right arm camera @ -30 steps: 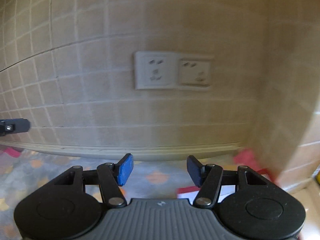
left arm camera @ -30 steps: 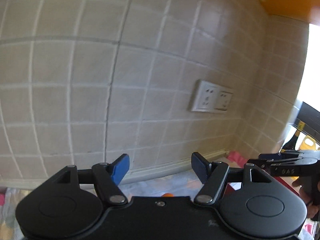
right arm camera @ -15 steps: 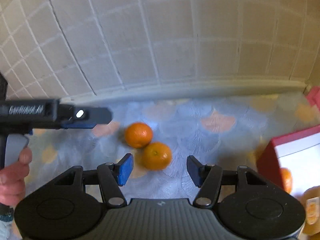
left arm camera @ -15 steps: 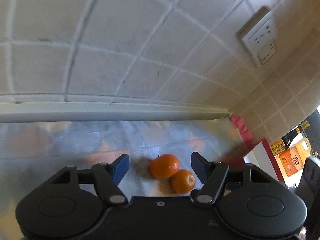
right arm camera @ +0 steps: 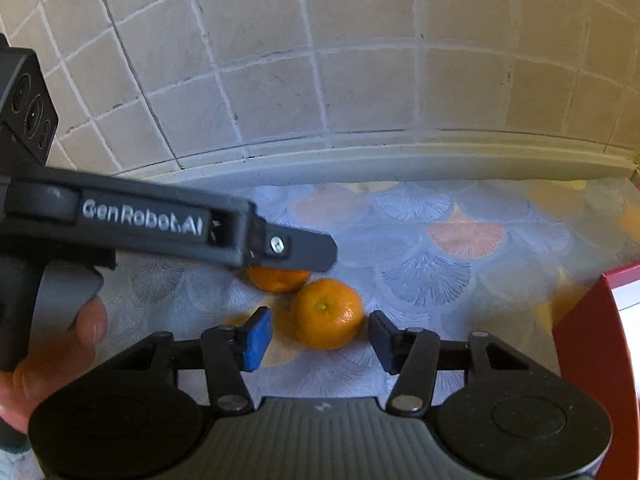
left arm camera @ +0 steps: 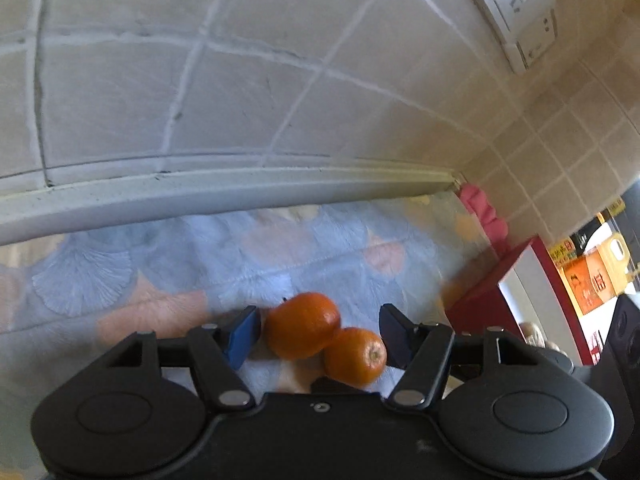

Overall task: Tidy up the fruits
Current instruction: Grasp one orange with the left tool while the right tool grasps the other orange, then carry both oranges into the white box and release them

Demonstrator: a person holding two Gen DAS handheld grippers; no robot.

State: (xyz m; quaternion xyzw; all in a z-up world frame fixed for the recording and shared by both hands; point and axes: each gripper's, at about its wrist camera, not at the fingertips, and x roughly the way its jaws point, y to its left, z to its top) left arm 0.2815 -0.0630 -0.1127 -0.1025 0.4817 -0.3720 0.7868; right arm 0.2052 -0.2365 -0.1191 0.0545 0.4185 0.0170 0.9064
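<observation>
Right wrist view, item one: small round orange mandarin, stem end up [right arm camera: 327, 314], resting on the tabletop covered in a pale blue and peach fan-patterned cloth [right arm camera: 460, 264], sitting between the fingers of the right tool [right arm camera: 318, 338]; its jaws are closing, moderately narrow, and neither pad presses the fruit yet. Item two: second orange mandarin of like size [right arm camera: 276, 278], just behind the first and touching or very nearly touching it, partly hidden under the black finger of the left tool [right arm camera: 296, 248]. Left wrist view: the same pair, the farther mandarin [left arm camera: 302, 326] and the nearer one [left arm camera: 354, 356], lie touching; both sit within the fairly wide span of the left tool [left arm camera: 316, 332], whose jaws are closing, the blue pad just beside the farther fruit with no firm contact visible. Container: red-walled box with a white interior [left arm camera: 516, 292] at the right of the cloth, near the fruit but apart from it; in these views only a sliver of the inside shows, so its contents cannot be told. Progress, as judged: early, both visible mandarins loose on the cloth, neither lifted. Remaining: grip each, carry to the red box, presumably the destination.
</observation>
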